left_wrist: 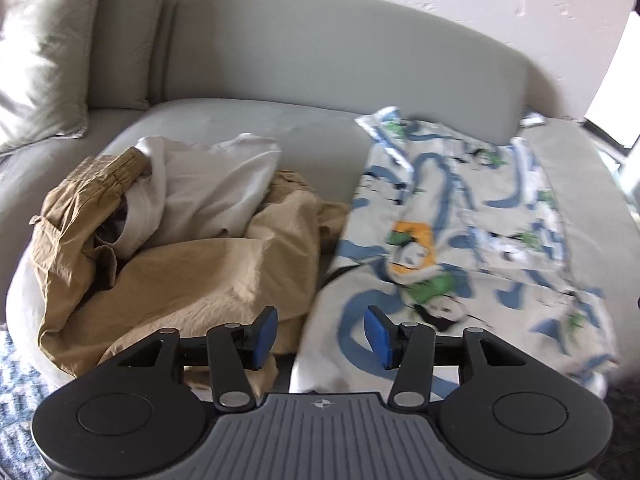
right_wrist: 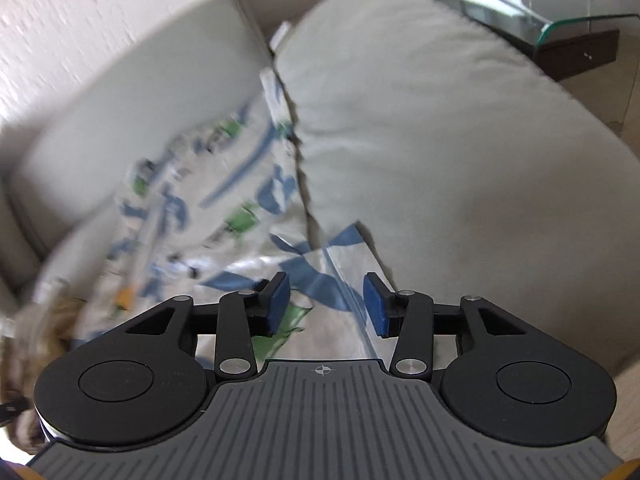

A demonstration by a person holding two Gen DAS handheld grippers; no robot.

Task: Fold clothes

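Observation:
A white garment with blue, green and orange cartoon print (left_wrist: pixel 460 232) lies spread on the grey sofa seat (left_wrist: pixel 248 120), on the right. A tan garment (left_wrist: pixel 192 264) and a white garment (left_wrist: pixel 216 184) lie crumpled in a pile to its left. My left gripper (left_wrist: pixel 320 338) is open and empty, above the near edge between the tan pile and the printed garment. My right gripper (right_wrist: pixel 326 304) is open, hovering over the printed garment's near corner (right_wrist: pixel 320 276) beside a seat cushion (right_wrist: pixel 460 152). The right wrist view is motion-blurred.
A grey pillow (left_wrist: pixel 40 60) leans at the sofa's left end. The backrest (left_wrist: pixel 320 48) runs behind the clothes. A blue patterned rug (left_wrist: pixel 16 392) lies at lower left. A glass-topped dark table (right_wrist: pixel 572 44) stands beyond the sofa.

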